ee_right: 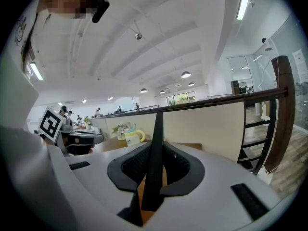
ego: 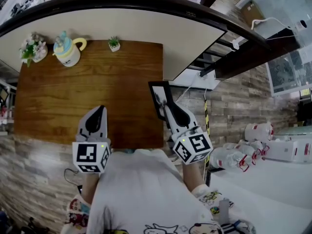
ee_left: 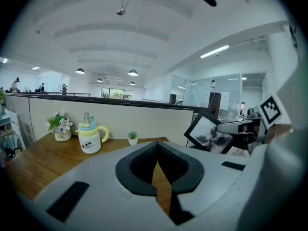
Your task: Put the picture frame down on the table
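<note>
The black picture frame (ego: 159,98) holds a pale print and stands upright over the right edge of the wooden table (ego: 92,89). My right gripper (ego: 165,107) is shut on its lower part. In the right gripper view the frame (ee_right: 156,138) shows edge-on, pinched between the dark pads. My left gripper (ego: 100,109) hovers over the table's front edge, jaws together with nothing between them. In the left gripper view the frame (ee_left: 210,134) tilts off to the right, apart from the left gripper (ee_left: 156,150).
At the table's back stand a flower pot (ego: 33,48), a yellow-handled mug with a lid (ego: 68,51) and a small potted plant (ego: 114,44). A cream partition (ego: 146,26) rises behind the table. White bottles (ego: 243,152) lie on a white surface at the right.
</note>
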The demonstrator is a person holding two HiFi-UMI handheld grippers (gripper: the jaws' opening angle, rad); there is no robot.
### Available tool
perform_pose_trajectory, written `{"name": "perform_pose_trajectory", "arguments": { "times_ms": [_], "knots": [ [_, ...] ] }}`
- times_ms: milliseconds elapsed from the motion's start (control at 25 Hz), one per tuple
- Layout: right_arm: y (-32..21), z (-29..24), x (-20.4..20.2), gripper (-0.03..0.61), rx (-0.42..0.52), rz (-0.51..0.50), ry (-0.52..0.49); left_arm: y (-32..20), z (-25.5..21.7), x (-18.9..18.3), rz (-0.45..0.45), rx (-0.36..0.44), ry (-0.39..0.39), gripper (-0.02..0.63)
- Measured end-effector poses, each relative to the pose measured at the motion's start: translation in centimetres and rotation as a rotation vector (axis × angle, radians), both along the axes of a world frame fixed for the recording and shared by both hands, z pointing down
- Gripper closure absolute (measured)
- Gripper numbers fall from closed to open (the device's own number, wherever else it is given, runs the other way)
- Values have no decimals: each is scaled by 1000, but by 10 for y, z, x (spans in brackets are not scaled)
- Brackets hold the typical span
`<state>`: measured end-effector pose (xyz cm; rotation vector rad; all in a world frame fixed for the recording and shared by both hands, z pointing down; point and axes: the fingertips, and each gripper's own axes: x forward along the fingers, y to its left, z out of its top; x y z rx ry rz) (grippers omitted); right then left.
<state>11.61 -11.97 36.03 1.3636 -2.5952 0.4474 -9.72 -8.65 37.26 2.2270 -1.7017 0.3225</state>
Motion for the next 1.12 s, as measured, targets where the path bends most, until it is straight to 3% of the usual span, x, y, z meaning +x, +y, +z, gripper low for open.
{"name": "perform_pose_trajectory", "arguments": {
  "times_ms": [640,1120],
  "knots": [
    [2,32,-15,517,-105,18,-25,-4,31,4,91,-74,25,610],
    [-1,77,-28,517,-265,21,-116,-6,59,7,116,-131,31,609]
  ]
}}
